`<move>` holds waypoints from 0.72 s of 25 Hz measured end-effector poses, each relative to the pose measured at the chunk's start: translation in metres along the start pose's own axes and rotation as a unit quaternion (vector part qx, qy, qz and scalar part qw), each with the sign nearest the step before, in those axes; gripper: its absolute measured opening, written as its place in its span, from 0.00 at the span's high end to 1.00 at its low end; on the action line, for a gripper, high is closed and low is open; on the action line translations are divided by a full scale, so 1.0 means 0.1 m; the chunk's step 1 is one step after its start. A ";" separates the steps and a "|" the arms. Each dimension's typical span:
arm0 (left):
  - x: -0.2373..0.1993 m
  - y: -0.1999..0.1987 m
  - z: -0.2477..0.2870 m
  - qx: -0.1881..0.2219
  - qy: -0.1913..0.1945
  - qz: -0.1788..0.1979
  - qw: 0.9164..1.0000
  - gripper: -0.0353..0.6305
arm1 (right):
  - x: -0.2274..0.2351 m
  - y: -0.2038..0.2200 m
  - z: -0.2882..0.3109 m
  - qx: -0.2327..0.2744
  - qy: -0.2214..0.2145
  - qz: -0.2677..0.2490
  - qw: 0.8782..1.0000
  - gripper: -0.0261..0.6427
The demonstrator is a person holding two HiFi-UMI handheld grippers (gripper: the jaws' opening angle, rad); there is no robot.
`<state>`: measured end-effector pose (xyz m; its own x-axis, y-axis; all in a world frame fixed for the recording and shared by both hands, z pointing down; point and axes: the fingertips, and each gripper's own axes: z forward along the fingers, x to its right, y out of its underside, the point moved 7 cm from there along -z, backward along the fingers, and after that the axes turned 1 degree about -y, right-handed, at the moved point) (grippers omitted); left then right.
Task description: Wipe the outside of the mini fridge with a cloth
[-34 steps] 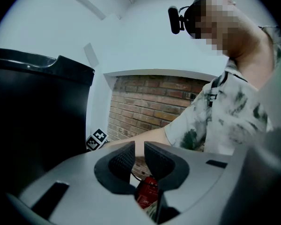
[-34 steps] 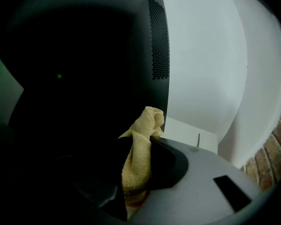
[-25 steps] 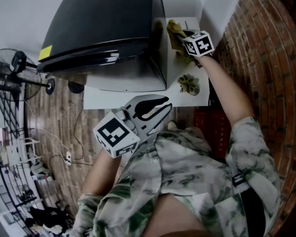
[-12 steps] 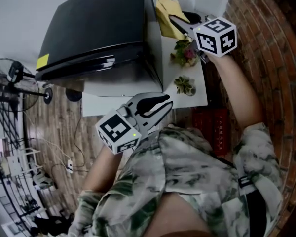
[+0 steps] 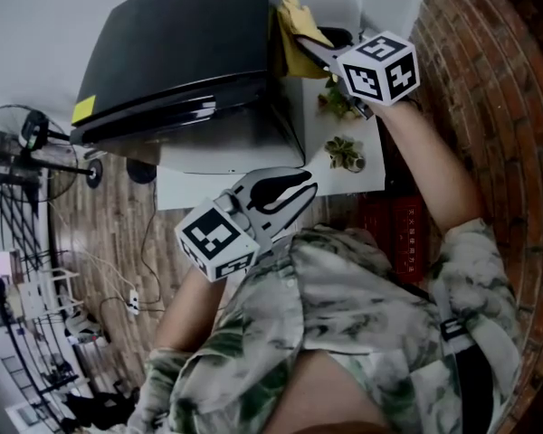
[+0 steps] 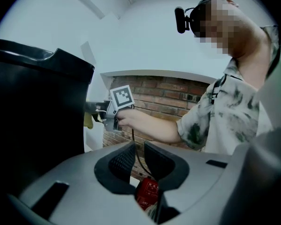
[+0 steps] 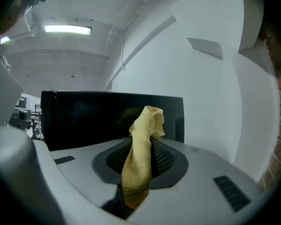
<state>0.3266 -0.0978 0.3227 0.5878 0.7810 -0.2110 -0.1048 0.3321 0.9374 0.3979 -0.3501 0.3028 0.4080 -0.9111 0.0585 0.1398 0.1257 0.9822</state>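
The right gripper (image 5: 315, 51), clamped on the yellow cloth (image 5: 294, 23), has swung in from over the counter's (image 5: 190, 188) right edge. The cloth now seems to touch the mini fridge's (image 5: 181, 52) right side near its top rear corner, so wiping looks about to start. The left gripper (image 5: 299, 191) waits off the counter's near edge, its jaws narrowly apart and empty.

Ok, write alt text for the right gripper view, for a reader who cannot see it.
The right tool is shut on a yellow cloth that stands up between its jaws, facing a black mini fridge ahead. A white wall and a lit ceiling light fill the rest.
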 end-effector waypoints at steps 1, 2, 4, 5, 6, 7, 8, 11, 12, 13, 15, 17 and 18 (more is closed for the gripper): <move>0.00 0.01 -0.01 -0.001 -0.002 -0.001 1.000 0.86 | 0.01 0.08 0.03 -0.007 0.001 0.001 1.000 0.82; 0.00 0.01 -0.01 -0.001 -0.003 -0.002 1.000 0.86 | 0.02 0.16 0.06 -0.013 0.002 0.003 1.000 0.82; -0.01 0.02 -0.02 -0.002 -0.007 -0.004 1.000 0.86 | 0.03 0.30 0.11 -0.025 0.002 0.008 1.000 0.82; -0.01 0.02 -0.03 -0.003 -0.008 -0.006 1.000 0.86 | 0.05 0.37 0.14 -0.030 0.002 0.011 0.999 0.82; 0.00 0.03 -0.04 -0.004 -0.010 -0.007 1.000 0.86 | 0.06 0.44 0.17 -0.036 0.003 0.013 0.999 0.82; 0.00 0.03 -0.05 -0.005 -0.012 -0.008 1.000 0.86 | 0.07 0.52 0.19 -0.041 0.005 0.015 0.999 0.82; 0.00 0.04 -0.05 -0.005 -0.013 -0.010 1.000 0.86 | 0.08 0.60 0.22 -0.047 0.007 0.016 0.999 0.82; 0.00 0.08 -0.06 -0.008 -0.019 -0.013 1.000 0.86 | 0.12 0.88 0.30 -0.068 0.010 0.021 0.997 0.82; 0.00 0.09 -0.06 -0.009 -0.021 -0.014 1.000 0.86 | 0.13 0.98 0.33 -0.075 0.011 0.023 0.997 0.82; 0.01 0.10 -0.06 -0.009 -0.022 -0.015 1.000 0.86 | 0.14 1.07 0.35 -0.083 0.013 0.025 0.996 0.82; 0.02 0.10 -0.06 -0.010 -0.024 -0.017 1.000 0.86 | 0.17 1.26 0.39 -0.098 0.017 0.029 0.995 0.82; 0.01 0.11 -0.07 -0.010 -0.027 -0.019 0.999 0.86 | 0.19 1.45 0.45 -0.113 0.019 0.035 0.993 0.82; 0.00 0.11 -0.08 -0.010 -0.029 -0.020 0.999 0.86 | 0.20 1.56 0.48 -0.121 0.020 0.039 0.992 0.82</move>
<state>0.3186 -0.0898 0.3312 0.6376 0.7350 -0.2309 -0.0954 0.3728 0.9230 0.3840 -0.3675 0.4655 0.4601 -0.8796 0.1206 0.3178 0.2900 0.9027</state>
